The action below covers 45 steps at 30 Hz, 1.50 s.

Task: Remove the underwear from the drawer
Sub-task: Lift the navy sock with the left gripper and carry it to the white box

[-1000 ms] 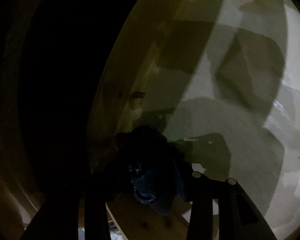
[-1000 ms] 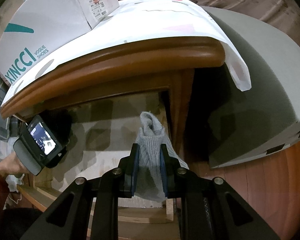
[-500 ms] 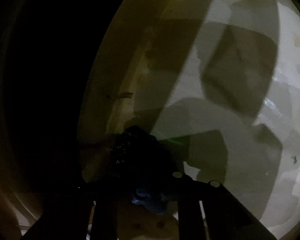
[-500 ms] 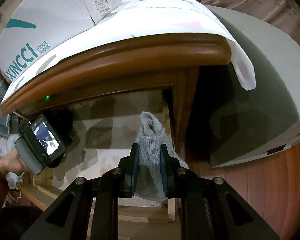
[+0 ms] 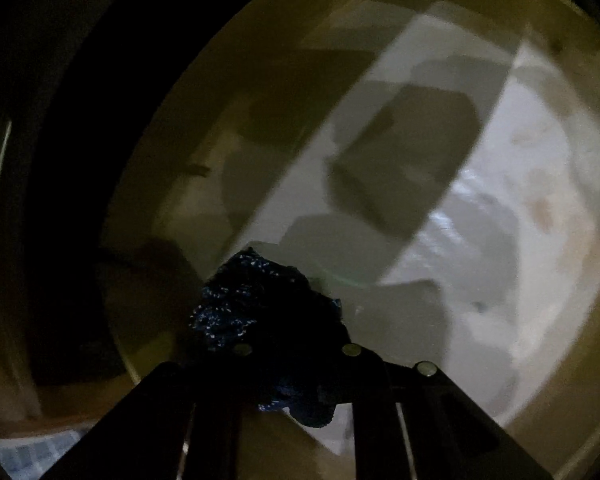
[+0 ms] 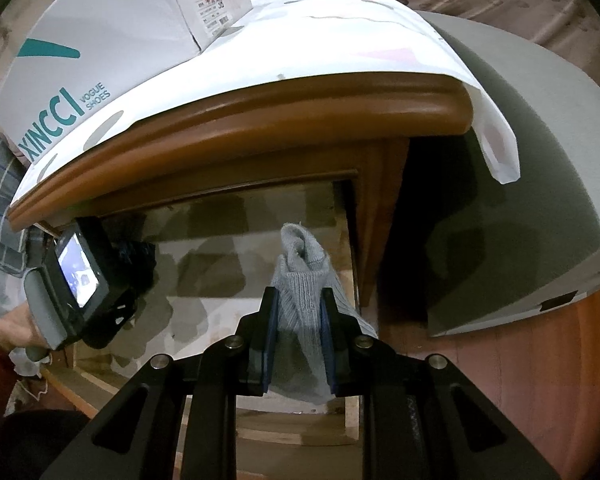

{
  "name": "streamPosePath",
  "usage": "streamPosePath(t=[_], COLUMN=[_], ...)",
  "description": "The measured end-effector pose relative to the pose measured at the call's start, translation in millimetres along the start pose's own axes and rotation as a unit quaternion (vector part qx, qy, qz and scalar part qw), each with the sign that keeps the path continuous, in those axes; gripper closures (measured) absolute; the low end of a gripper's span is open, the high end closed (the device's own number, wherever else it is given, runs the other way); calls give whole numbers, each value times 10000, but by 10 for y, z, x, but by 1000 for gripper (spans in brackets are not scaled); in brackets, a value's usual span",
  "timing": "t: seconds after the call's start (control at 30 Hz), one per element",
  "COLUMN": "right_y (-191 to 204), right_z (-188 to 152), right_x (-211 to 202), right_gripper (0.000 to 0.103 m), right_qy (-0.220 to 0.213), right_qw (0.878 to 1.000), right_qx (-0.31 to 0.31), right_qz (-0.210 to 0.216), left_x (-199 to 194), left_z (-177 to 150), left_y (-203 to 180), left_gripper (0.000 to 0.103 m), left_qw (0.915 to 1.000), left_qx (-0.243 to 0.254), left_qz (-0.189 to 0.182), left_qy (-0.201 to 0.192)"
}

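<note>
My left gripper [image 5: 296,344] is shut on a dark blue speckled piece of underwear [image 5: 260,312] and holds it inside the dim open drawer [image 5: 500,240], just above its pale lined bottom. My right gripper [image 6: 298,328] is shut on a grey ribbed piece of underwear [image 6: 300,280] and holds it up in front of the drawer's right end. In the right wrist view the left gripper's body with its lit screen [image 6: 78,276] reaches into the drawer [image 6: 220,272] from the left.
A brown wooden cabinet top [image 6: 260,120] overhangs the drawer, covered by a white patterned cloth [image 6: 320,40] with a white shoe box [image 6: 100,40] on it. A grey mattress edge [image 6: 520,160] stands to the right. The drawer's wooden front rail [image 6: 292,428] lies below.
My left gripper has shifted inside the drawer with the dark underwear, which now hangs higher between the fingers. My right gripper has drawn back slightly, still holding the grey piece.
</note>
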State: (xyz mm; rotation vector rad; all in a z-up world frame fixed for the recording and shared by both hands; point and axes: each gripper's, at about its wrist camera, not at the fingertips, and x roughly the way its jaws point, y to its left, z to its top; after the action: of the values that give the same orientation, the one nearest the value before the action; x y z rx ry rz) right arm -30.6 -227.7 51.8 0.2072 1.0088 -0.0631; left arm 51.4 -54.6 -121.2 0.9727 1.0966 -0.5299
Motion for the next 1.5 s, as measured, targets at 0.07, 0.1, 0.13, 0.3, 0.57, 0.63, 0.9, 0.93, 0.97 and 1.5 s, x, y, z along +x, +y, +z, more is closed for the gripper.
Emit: streamPosePath(t=[0.07, 0.1, 0.13, 0.3, 0.57, 0.63, 0.9, 0.93, 0.97, 1.5], right_y=[-7, -12, -16, -8, -5, -3, 3, 1, 2, 78], right_z=[3, 5, 12, 22, 25, 24, 24, 25, 25, -1], right_x=[0, 2, 3, 1, 23, 23, 34, 35, 36, 64], right_gripper=[85, 85, 85, 84, 84, 84, 84, 84, 84, 84], right_qy=[8, 13, 18, 33, 80, 80, 95, 98, 99, 82], right_qw=[10000, 10000, 10000, 10000, 9999, 9999, 9998, 9998, 9998, 9995], right_qx=[-7, -6, -4, -32, -66, -89, -100, -93, -90, -304], right_qz=[11, 19, 20, 35, 124, 120, 146, 150, 156, 34], left_x=[-54, -84, -112, -151, 78, 126, 128, 109, 110, -428], left_z=[-46, -64, -85, -167, -79, -2, -14, -56, -76, -662], left_y=[35, 47, 65, 173, 225, 172, 370, 339, 372, 584], left_gripper=[91, 91, 91, 88, 64, 50, 85, 88, 89, 96], left_qw=[9993, 9985, 9970, 9926, 9909, 9917, 9951, 9954, 9945, 9874], left_qx=[-60, -77, -98, -352, -158, 14, -231, -220, -284, -566], left_qz=[-358, -549, -773, -1157, -1333, -1284, -964, -931, -1006, -1476], left_qy=[43, 14, 14, 63, 72, 83, 45, 26, 30, -76])
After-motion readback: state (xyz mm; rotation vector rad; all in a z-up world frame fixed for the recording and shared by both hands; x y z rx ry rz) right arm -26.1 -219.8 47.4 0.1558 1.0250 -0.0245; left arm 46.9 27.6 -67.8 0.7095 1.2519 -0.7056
